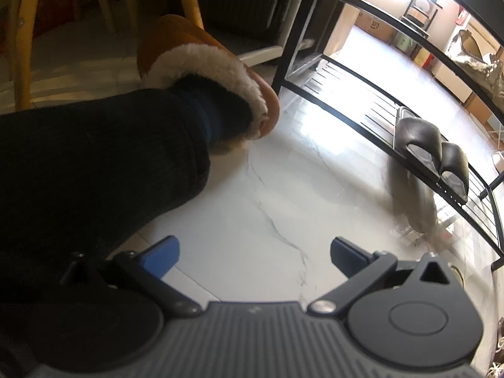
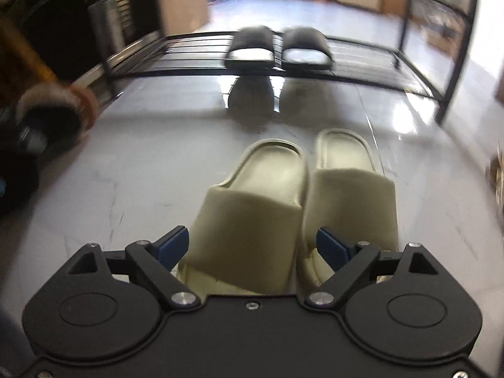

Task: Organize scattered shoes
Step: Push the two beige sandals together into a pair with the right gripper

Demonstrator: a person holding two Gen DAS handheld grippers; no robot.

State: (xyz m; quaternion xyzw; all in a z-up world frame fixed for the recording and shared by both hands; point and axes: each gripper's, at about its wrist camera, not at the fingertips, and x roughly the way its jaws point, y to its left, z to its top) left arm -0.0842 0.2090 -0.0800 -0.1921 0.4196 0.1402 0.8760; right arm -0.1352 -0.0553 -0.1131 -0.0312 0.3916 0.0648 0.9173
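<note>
Two beige slides lie side by side on the white floor, the left slide (image 2: 252, 201) and the right slide (image 2: 349, 186). My right gripper (image 2: 252, 245) is open, its blue pads on either side of the left slide's toe strap, not closed on it. Two black slides (image 2: 277, 47) sit side by side on the low shelf of a black metal shoe rack (image 2: 176, 50); they also show in the left wrist view (image 1: 434, 154). My left gripper (image 1: 253, 256) is open and empty above bare floor.
A person's leg in dark trousers with a brown fleece-lined slipper (image 1: 208, 66) stands left of the rack. Yellow wooden chair legs (image 1: 22, 37) are behind it. The rack's upright post (image 2: 456, 50) is at right. A blurred grey shape (image 1: 422, 201) lies below the rack.
</note>
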